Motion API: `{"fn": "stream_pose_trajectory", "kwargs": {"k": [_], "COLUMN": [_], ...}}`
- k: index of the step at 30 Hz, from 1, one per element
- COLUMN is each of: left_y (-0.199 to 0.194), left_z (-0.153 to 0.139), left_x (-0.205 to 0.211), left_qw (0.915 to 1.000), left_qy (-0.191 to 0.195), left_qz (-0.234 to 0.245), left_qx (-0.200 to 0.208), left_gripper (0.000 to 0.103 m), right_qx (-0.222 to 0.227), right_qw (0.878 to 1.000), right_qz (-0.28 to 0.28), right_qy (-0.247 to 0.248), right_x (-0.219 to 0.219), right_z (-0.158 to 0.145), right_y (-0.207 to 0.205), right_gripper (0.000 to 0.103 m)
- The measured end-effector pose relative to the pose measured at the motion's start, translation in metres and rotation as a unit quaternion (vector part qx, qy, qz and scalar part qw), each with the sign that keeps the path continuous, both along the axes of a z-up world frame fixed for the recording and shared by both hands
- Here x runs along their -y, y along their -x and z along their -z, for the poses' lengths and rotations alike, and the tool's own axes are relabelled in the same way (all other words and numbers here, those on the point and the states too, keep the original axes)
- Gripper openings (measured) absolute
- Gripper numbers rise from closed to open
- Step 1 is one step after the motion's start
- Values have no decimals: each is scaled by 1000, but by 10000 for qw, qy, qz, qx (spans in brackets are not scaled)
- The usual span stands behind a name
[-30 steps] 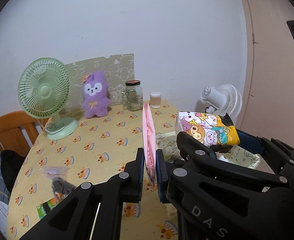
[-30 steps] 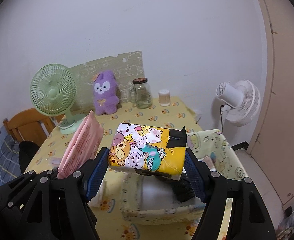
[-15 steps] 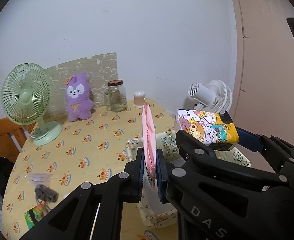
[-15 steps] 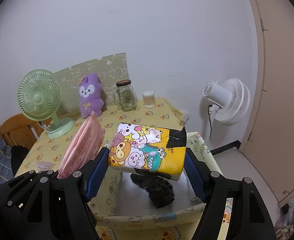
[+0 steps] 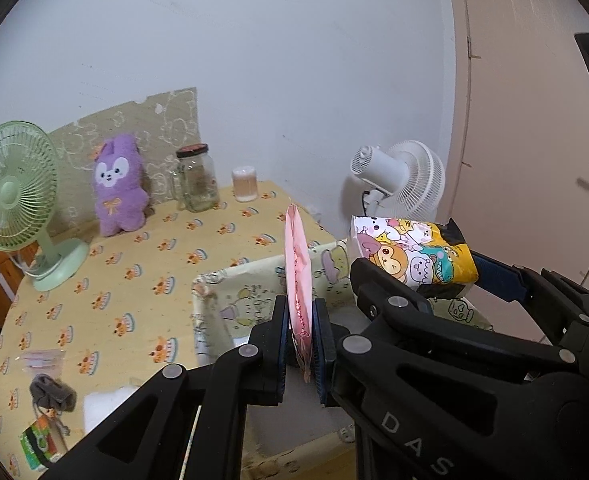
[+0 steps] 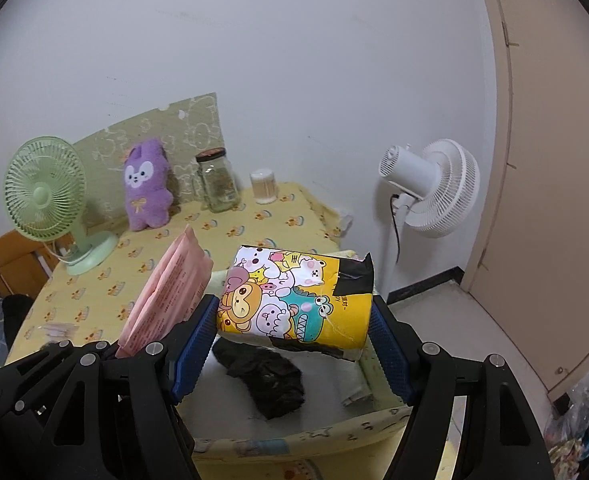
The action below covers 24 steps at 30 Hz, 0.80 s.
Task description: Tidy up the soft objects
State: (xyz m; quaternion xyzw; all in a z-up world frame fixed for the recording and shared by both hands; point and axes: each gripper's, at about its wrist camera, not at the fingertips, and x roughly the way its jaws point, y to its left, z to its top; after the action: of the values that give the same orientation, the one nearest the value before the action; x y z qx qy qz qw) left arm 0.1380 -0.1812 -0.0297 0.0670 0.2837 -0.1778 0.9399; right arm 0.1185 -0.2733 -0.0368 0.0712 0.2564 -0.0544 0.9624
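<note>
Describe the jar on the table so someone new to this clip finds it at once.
Start at the green desk fan on the yellow tablecloth and follow the wall rightward. Past the purple plush rabbit stands the glass jar, the only see-through container, capped with a dark lid.

Yellow-clothed table (image 5: pixel 142 288), green fan (image 5: pixel 12 184), purple plush (image 5: pixel 119 188), jar (image 5: pixel 195 178), fabric bin (image 5: pixel 214 304)
</note>
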Motion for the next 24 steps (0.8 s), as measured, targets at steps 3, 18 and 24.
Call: {"fn": "stream_pose_trajectory", "kwargs": {"k": [3,18,24], "left_y": [-4,-22,-29], "left_z": [5,27,28], "left_x": [6,16,7], "left_qw": [9999,9981,9972], "left_qy": [-49,-387,-523], "left_qz": [102,79,-117], "left_qx": [-107,-473,-516], "left_gripper": [9,47,71], "right_qx": [-69,-368,-418], "right_qw": [10000,9991,9990], "right_qz": [62,211,45], "right_qy": [10,-70,-142], "right_x": [5,14,6], "right_z": [4,27,31], "right_y": [-3,-21,-31], "right_gripper": [76,76,76]}}
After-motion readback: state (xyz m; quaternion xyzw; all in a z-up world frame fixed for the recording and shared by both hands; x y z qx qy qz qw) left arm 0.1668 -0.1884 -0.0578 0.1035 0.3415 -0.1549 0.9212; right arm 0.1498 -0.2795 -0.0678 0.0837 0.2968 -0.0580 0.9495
